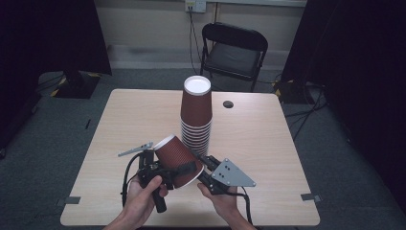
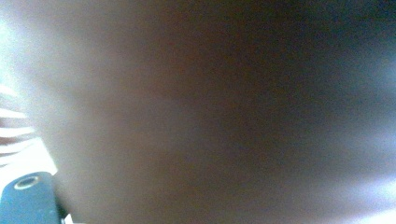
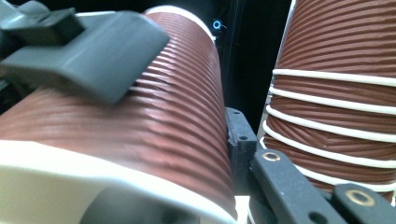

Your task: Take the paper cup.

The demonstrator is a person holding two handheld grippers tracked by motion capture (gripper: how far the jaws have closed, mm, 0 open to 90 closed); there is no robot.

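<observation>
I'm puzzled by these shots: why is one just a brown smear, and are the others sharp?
Left gripper view: the ribbed brown paper cup sits too close, so it blurs out. Right gripper view: cup ribs sharp, near jaws soft. High view: evenly lit table, dark surroundings.

Both forearms enter from near table edge, hands close together. Left hand (image 1: 143,191) grips left gripper (image 1: 179,171), jaws clamped across held object. Right hand (image 1: 221,200) holds right gripper (image 1: 203,163), angled toward left; jaw state unclear.

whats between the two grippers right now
A single brown ribbed cup, tipped on its side, sits between the left gripper and the right gripper, as the high view shows.
</observation>
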